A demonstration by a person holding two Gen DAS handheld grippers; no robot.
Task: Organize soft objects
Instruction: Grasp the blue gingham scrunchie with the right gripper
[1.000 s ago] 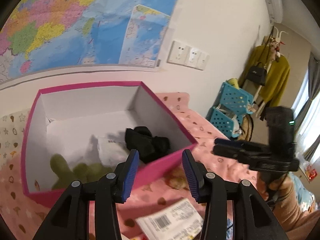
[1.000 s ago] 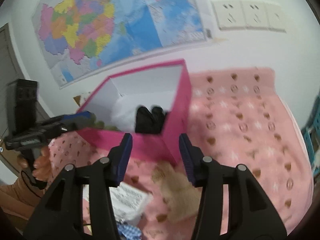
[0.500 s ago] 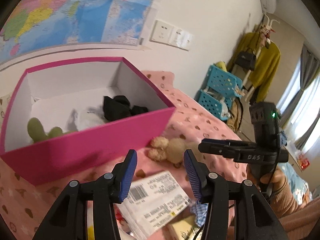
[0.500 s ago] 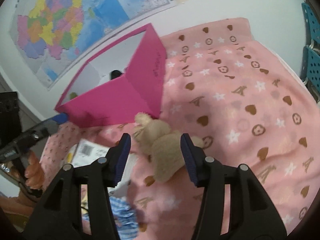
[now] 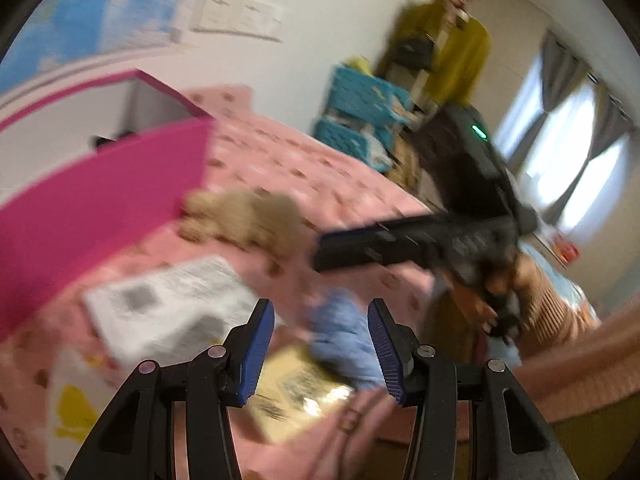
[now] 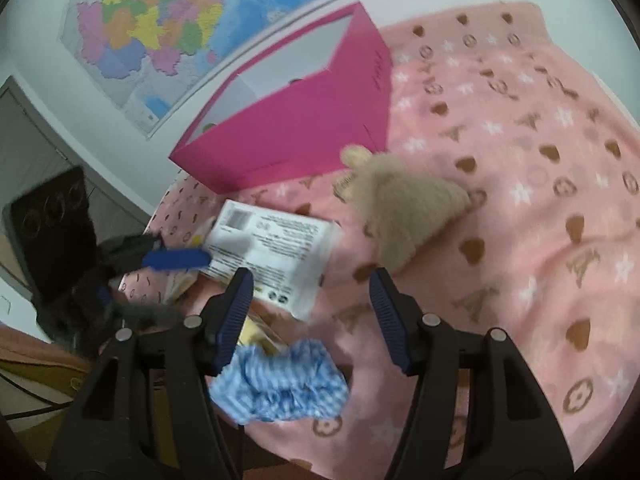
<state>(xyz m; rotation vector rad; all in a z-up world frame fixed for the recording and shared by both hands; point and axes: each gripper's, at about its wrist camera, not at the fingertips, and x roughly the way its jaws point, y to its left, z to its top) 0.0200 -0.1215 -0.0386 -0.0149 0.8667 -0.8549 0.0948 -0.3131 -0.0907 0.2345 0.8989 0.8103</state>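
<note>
Nearby, tan plush toy (image 6: pixel 404 208) beside pink box (image 6: pixel 296 140)

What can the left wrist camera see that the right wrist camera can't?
Only the left wrist view shows the blue baskets, the yellow coat, the wall sockets and the window. Only the right wrist view shows the coloured part of the map. Both show the pink box, the beige plush toy, the white packet, the blue checked cloth and the pink blanket. Each view also catches the other tool: right tool, opening with nothing between its jaws, and left tool.
</note>
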